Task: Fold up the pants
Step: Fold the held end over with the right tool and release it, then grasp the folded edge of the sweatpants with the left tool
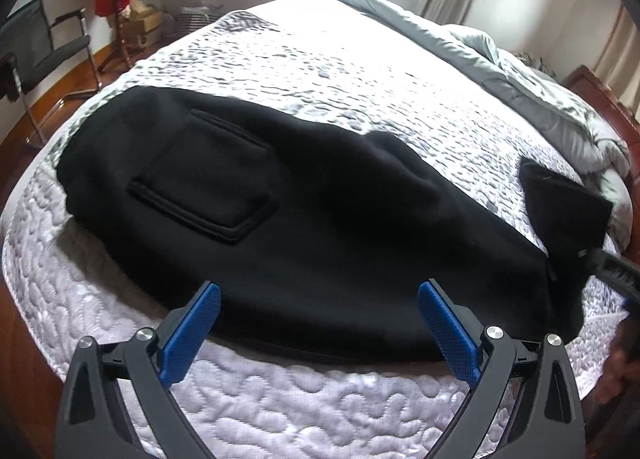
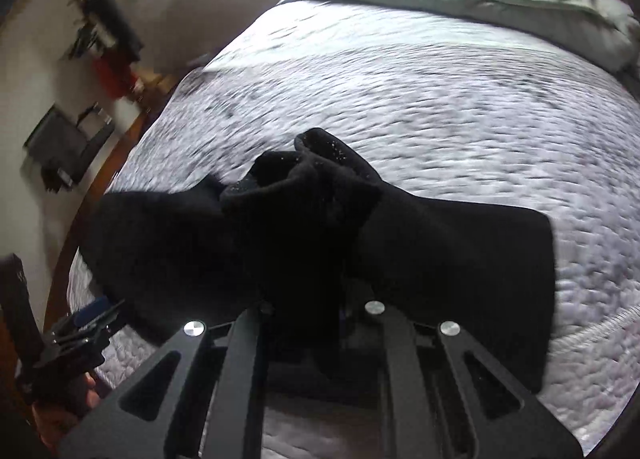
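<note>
Bedspread bears pants beyond spread left fingers; right fingers pinch them.

No text, label, brand, number or sign can be read in either view; nothing legible shows on the black pants or the quilted bed.
</note>
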### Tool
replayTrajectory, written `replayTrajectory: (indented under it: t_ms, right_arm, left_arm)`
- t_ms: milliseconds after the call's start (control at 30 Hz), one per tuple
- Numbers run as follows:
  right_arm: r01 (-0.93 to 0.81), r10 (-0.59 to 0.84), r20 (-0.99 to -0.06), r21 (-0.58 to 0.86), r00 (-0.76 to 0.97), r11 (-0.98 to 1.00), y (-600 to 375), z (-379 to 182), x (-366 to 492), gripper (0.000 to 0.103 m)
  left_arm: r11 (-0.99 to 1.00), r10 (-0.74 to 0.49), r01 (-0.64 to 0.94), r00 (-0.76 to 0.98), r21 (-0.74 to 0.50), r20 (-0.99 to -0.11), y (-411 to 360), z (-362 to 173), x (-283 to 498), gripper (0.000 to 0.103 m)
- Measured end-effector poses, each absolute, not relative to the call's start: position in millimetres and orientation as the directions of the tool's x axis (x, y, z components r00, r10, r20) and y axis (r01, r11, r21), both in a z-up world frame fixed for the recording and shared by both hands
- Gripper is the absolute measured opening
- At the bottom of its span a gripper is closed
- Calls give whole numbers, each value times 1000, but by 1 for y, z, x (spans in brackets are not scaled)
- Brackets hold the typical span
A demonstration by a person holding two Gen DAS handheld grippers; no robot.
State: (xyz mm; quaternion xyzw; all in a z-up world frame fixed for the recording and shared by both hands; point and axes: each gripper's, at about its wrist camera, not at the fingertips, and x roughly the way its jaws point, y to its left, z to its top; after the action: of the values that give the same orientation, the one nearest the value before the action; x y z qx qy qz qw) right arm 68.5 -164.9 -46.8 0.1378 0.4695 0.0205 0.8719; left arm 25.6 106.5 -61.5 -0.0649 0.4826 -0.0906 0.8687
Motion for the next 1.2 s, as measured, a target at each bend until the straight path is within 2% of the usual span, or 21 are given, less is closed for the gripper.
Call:
replayTrajectory:
  t_ms: [167, 267, 333, 400, 467, 567, 633, 800, 1000, 1167, 1200]
  right_arm:
    - [26, 156, -851, 195, 501, 980, -119, -76, 82, 9]
    - [14, 132, -869, 157, 476, 988, -107, -93, 83, 15]
    - [-22, 169, -877, 178, 450, 984, -104, -103, 81, 27]
    - [-63, 234, -873, 230, 429, 971, -99, -106, 77, 55]
    - [-115, 379, -840, 365, 388, 924, -100, -106, 71, 67]
    - [-140, 582, -733, 574, 351, 807, -117, -100, 56, 65]
    - [-110, 614, -686, 627, 391, 771, -141, -91, 42, 65]
    - [-14, 509, -684, 591, 523, 807, -206, -70, 10, 67]
    - [97, 388, -701, 544, 599, 833, -264, -65, -20, 67]
    - [156, 363, -705, 556, 609, 816, -286, -80, -27, 67]
    - [164, 361, -706, 558, 610, 813, -288, -83, -27, 67]
  left_arm:
    - [975, -217, 74, 511, -209, -832, 120, -64, 24, 99]
    - [973, -224, 69, 502, -219, -835, 122, -66, 24, 99]
    - [972, -229, 70, 493, -224, -839, 120, -69, 25, 99]
    - [966, -255, 76, 474, -249, -843, 116, -71, 28, 99]
    - [956, -287, 79, 455, -283, -843, 112, -72, 30, 99]
    - [938, -337, 79, 426, -337, -840, 103, -76, 33, 99]
    - [932, -355, 83, 409, -353, -841, 96, -78, 33, 99]
    - [931, -364, 120, 355, -344, -861, 61, -87, 40, 99]
    - [979, -195, 115, 308, -167, -931, 19, -109, 51, 99]
    - [957, -280, 152, 280, -246, -918, 1, -109, 57, 98]
    - [947, -315, 156, 267, -282, -911, -3, -111, 59, 90]
